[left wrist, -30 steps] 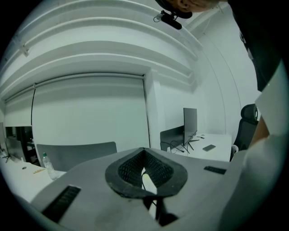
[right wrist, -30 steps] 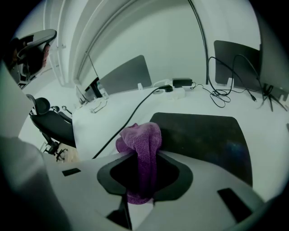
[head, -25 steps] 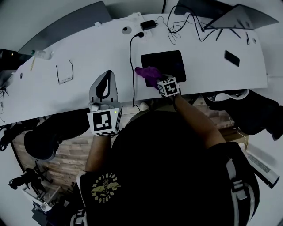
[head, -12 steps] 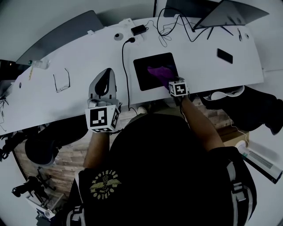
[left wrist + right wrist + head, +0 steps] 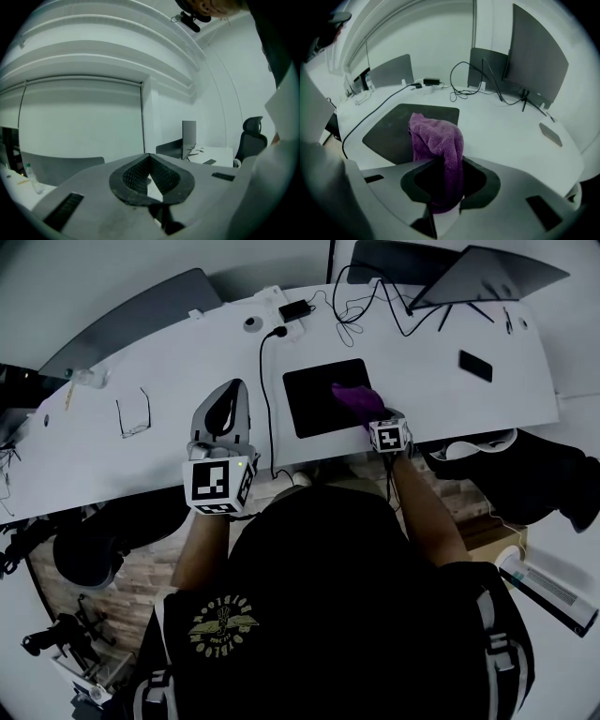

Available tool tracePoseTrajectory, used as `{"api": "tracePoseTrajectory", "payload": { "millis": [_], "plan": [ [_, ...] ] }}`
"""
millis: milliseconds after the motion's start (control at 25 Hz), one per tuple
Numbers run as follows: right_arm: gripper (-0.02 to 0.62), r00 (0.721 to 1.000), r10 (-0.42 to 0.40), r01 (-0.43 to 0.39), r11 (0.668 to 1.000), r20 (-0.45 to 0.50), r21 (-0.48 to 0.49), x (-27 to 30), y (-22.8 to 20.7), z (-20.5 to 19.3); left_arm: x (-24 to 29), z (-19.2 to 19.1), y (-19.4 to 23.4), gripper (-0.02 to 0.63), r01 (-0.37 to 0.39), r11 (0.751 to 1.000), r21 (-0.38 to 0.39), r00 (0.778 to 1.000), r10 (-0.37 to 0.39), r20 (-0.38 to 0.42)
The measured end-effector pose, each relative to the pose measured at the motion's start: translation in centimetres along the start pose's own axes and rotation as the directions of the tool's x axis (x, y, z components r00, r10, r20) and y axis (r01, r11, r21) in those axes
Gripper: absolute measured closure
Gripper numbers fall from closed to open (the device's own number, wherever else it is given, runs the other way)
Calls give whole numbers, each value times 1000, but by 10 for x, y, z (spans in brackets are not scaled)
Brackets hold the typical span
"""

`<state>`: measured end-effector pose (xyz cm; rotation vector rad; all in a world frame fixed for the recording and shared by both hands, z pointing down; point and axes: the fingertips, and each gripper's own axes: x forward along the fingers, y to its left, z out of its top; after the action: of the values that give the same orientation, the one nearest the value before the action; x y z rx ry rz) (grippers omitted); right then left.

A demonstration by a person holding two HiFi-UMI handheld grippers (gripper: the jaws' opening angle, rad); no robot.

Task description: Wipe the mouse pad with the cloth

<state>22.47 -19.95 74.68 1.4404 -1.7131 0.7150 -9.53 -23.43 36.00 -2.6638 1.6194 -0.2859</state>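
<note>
A person at a white desk point(image 5: 169, 371) works a purple cloth point(image 5: 354, 397) over a black mouse pad point(image 5: 314, 399). The right claw point(image 5: 367, 413) is clamped on the cloth, a fold of it pinched between the two jaws and hanging through them. The rest is bunched up ahead of the claw over the right side of the pad, toward the pad's near edge. Seen from the right gripper view, the cloth point(image 5: 438, 136) rises in a hump from the right claw point(image 5: 449, 187), with the mouse pad point(image 5: 393, 129) spreading to the left and beyond it.

The left claw point(image 5: 230, 395) is held left of the pad, on the far side of a black cable point(image 5: 265, 390) that runs along the pad's left edge. In the left gripper view, the left claw point(image 5: 149, 159) has its jaw tips meeting with nothing between them.

A pair of glasses point(image 5: 134, 413) lies well to the left of the pad, and a dark phone point(image 5: 475, 365) well to its right.
</note>
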Motion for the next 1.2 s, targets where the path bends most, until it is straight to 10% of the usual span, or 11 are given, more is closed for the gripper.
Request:
{"api": "tracePoseTrajectory", "payload": {
  "millis": [280,640,880,1200],
  "plan": [
    [499,959,38,-23,998,280,-59,-91,8,58,-19,14,17,604,-75,992,99,997,73,30],
    [500,774,87,-92,995,627,-26,-250,16,144,-40,26,15,604,-35,998,46,996,31,85],
    [502,663,106,-29,993,741,-116,-340,25,201,-47,47,-1,604,11,999,51,995,-16,98],
    [503,599,181,-15,977,780,-215,-385,20,248,-41,65,-13,604,-42,998,54,994,36,102]
  ]
}}
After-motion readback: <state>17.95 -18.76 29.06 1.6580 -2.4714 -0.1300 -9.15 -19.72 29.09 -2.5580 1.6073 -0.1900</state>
